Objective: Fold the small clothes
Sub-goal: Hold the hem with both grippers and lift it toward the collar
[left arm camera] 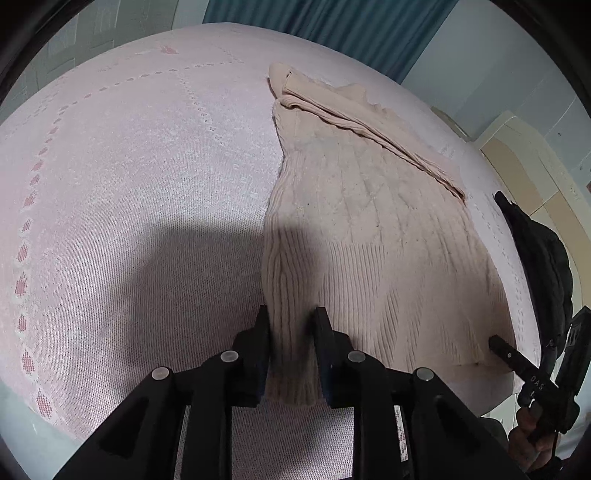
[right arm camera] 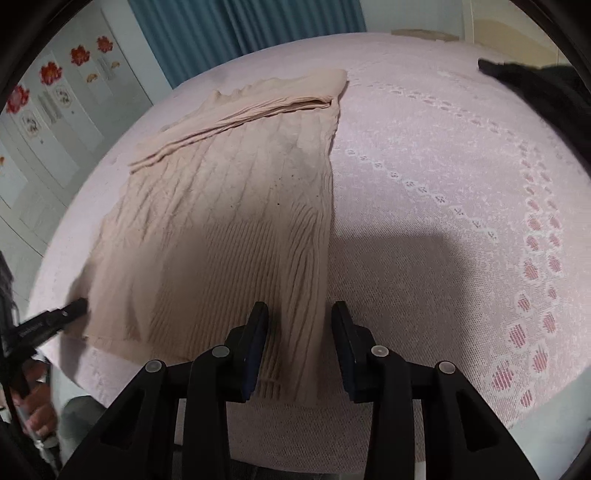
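Note:
A beige cable-knit sweater (left arm camera: pixel 369 221) lies flat on the pink bedspread (left arm camera: pixel 129 184), with a sleeve folded across its far end (left arm camera: pixel 369 129). My left gripper (left arm camera: pixel 291 314) straddles the near left corner of its ribbed hem. The jaws are slightly apart, with the knit lying flat between them and not pinched. In the right wrist view the same sweater (right arm camera: pixel 229 206) fills the left half. My right gripper (right arm camera: pixel 299 308) stands open over the near right corner of the hem. A gap shows between the knit's edge and the right finger (right arm camera: pixel 341 325).
A black garment (right arm camera: pixel 535 85) lies on the bed to the right of the sweater, near the edge (left arm camera: pixel 543 266). A teal curtain (right arm camera: pixel 240 29) hangs behind the bed. Flower stickers (right arm camera: pixel 50 72) dot the wall at left. A person's hand (right arm camera: pixel 33 406) holds the other gripper.

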